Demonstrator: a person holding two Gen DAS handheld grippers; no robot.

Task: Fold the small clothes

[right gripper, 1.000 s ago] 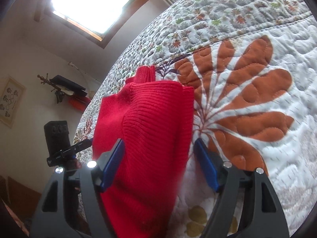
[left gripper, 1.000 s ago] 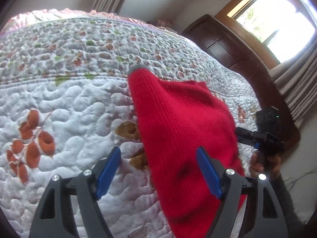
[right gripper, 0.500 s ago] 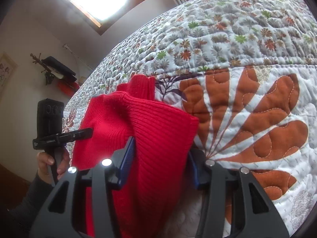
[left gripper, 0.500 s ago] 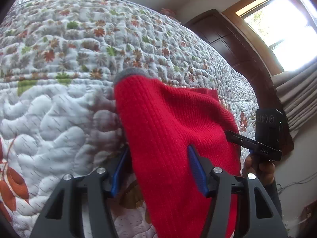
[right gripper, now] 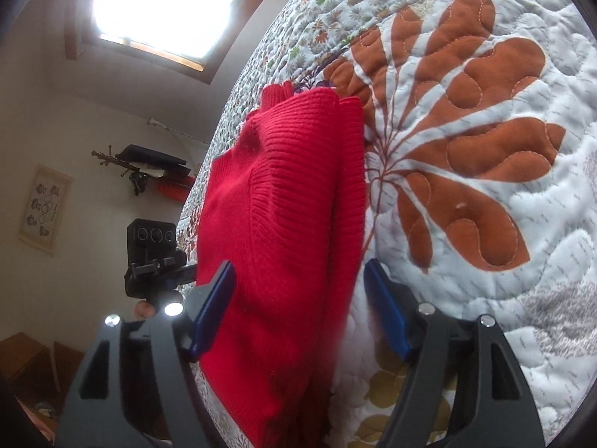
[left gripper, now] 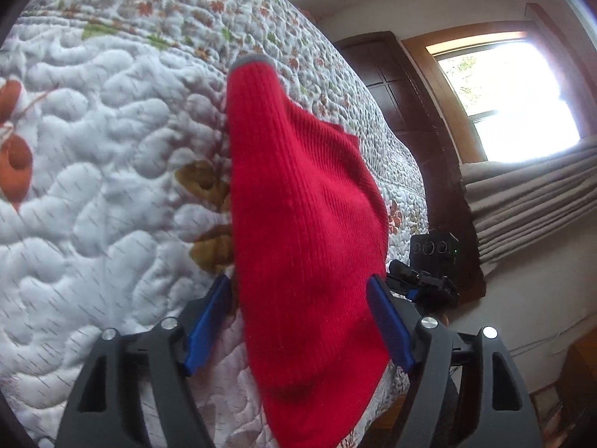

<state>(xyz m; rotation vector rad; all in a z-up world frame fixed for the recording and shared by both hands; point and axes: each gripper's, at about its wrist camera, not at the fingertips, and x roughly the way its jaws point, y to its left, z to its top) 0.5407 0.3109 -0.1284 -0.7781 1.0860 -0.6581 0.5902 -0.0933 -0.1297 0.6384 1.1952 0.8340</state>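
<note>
Between left gripper fingers: filled by the red knit garment; no free gap.
Between right gripper fingers: garment fills most of it; a narrow strip stays free beside the right finger.
Left of garment, left wrist view: open quilt, nothing on it.
Right of garment, right wrist view: open quilt, unobstructed.
Bed edge: dark wooden headboard and curtain stand beyond it.

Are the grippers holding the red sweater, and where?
No. Both the left gripper and right gripper stand open around the red sweater, gripping nothing.
</note>
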